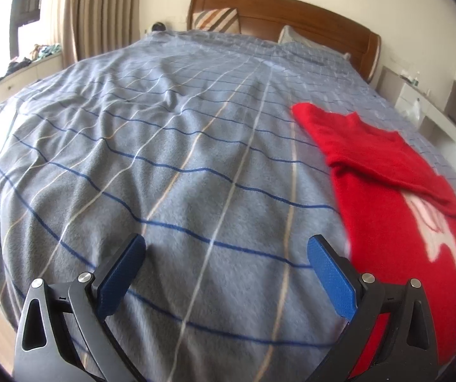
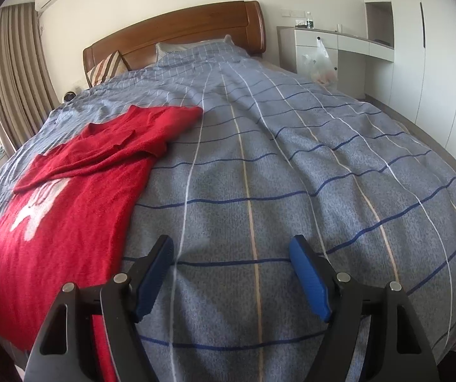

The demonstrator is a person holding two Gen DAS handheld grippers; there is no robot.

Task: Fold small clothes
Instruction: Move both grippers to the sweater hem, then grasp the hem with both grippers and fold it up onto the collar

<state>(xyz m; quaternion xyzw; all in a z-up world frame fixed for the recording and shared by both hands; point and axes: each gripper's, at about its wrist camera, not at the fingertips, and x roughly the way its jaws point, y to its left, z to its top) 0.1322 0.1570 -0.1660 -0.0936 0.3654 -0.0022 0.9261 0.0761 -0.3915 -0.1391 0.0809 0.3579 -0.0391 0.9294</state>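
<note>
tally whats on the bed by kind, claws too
red sweater: 1
striped cushion: 1
pillow: 1
claws, left claw and right claw, both open and empty: 2
total: 5

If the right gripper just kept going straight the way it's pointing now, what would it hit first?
Most likely the grey checked bedspread. The right gripper stands open and empty, angled down at bare cover. The red sweater lies off to its left, outside that line, though depth is hard to judge here.
</note>
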